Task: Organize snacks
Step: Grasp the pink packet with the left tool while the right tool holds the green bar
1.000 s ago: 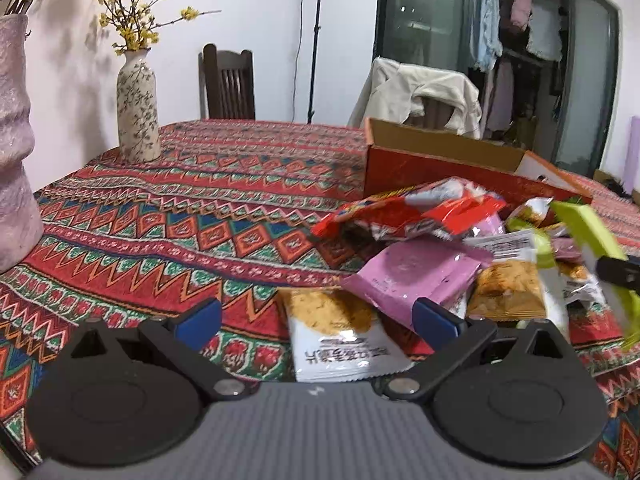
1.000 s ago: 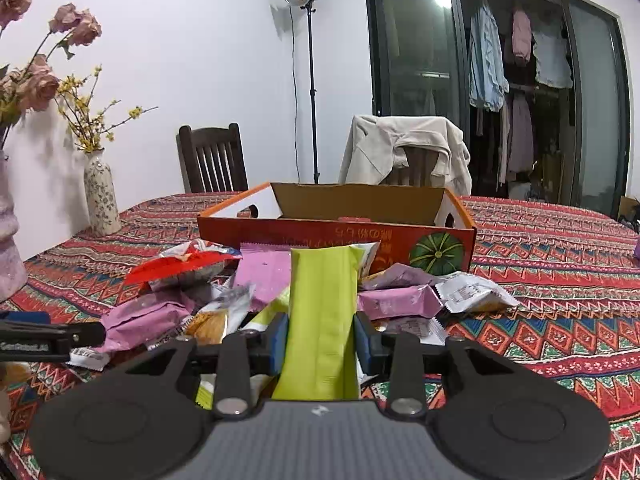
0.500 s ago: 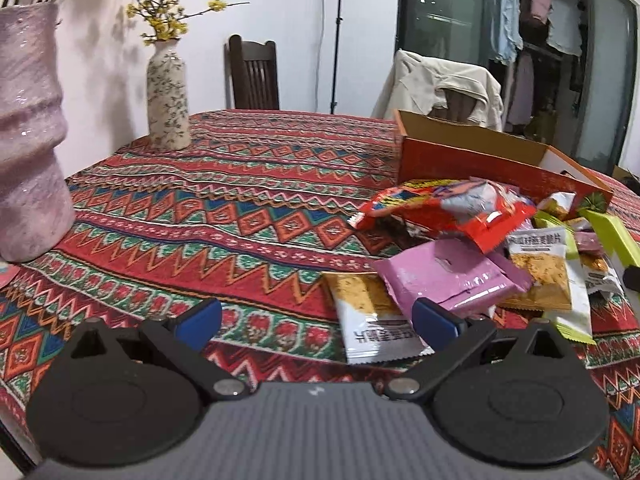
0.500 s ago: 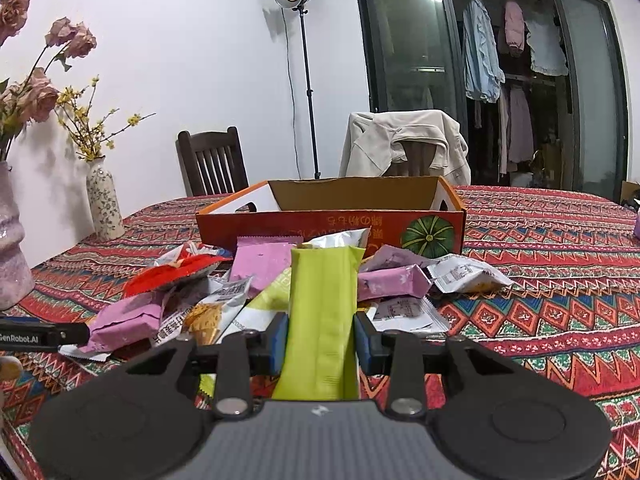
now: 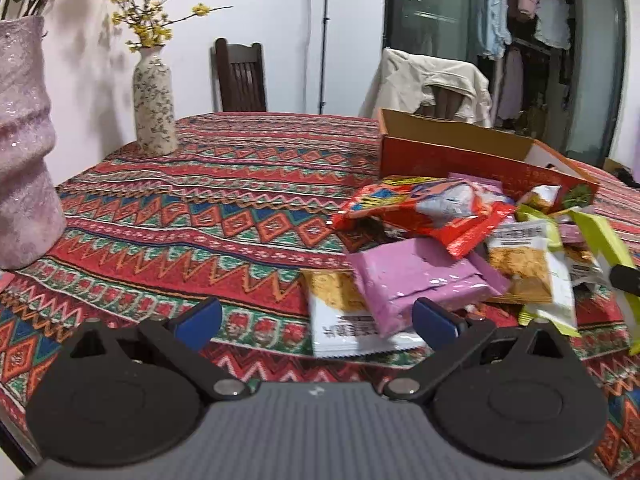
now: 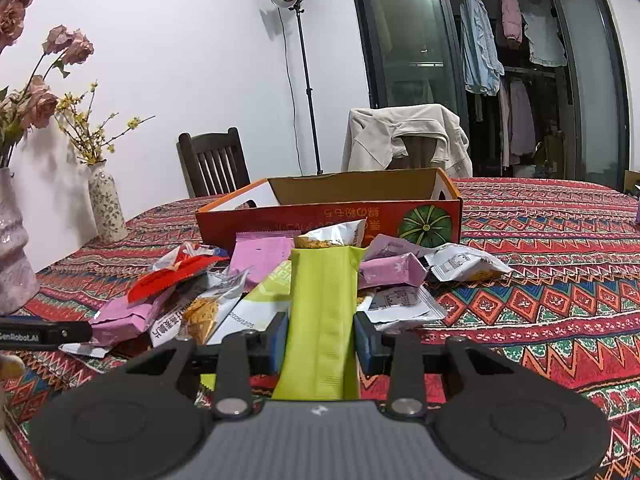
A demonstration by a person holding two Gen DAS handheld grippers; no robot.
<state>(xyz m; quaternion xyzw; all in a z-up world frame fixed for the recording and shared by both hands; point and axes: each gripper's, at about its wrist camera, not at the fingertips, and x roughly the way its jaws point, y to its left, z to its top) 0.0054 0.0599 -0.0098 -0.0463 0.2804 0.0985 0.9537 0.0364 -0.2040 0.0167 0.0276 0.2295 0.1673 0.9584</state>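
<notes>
One orange box (image 6: 328, 216) is sitting on the counter (image 6: 560, 280). Two vases (image 5: 154, 104) are standing there. Two chairs (image 6: 214, 164) are waiting behind. Three pink snack packs (image 6: 262, 254) are showing, and one red pack (image 5: 420, 208).

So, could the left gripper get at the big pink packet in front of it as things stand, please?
Probably yes: the left gripper is open, and the pink packet lies on top of the pile by its right fingertip, uncovered on the near side.
</notes>
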